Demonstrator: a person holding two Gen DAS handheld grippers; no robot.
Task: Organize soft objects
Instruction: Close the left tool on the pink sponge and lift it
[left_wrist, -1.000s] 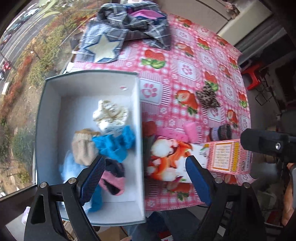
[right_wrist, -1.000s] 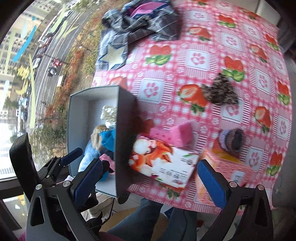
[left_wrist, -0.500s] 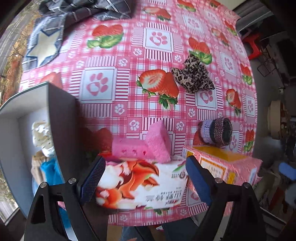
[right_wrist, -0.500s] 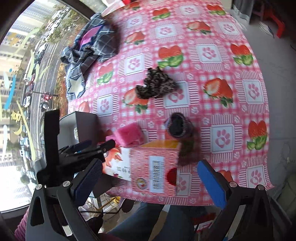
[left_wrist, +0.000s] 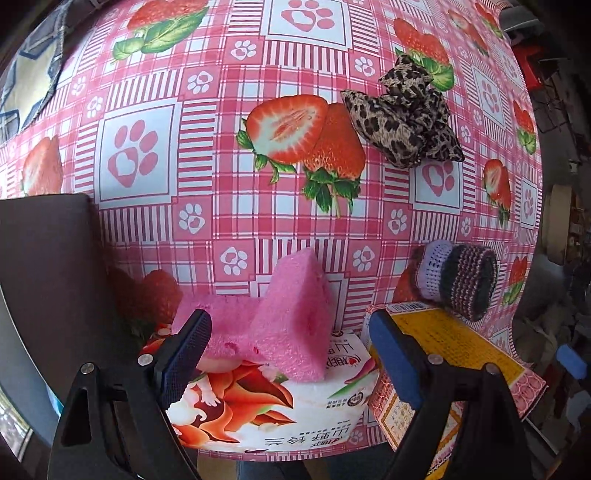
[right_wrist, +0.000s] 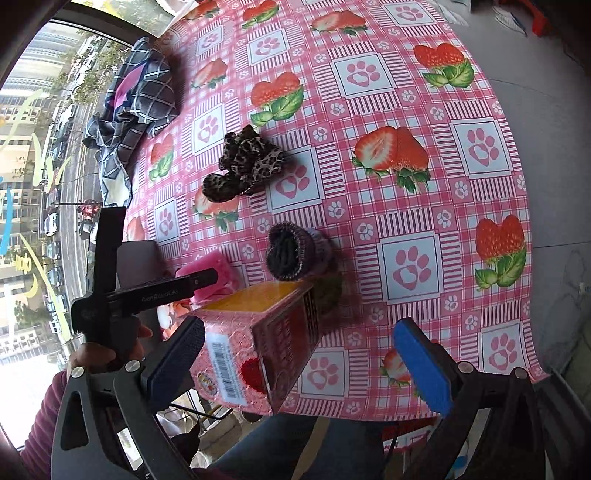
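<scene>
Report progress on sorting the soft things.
Done: nothing shown; the bin's inside is hidden. In hand: nothing; left tool open over the pink sponge, right tool open at the carton. Left: sponge, leopard cloth, knitted roll.

Tissue pack (left_wrist: 280, 413) w/ flower print: row of Chinese characters along its near edge, upside down, approx. "山野铃兰", not fully clear. Pink box (right_wrist: 255, 343): barcode w/ digits too small to read; its yellow top has fine print, illegible. Black handle (right_wrist: 159, 293) of the other tool: white lettering, roughly "GenRobot.AI".
</scene>
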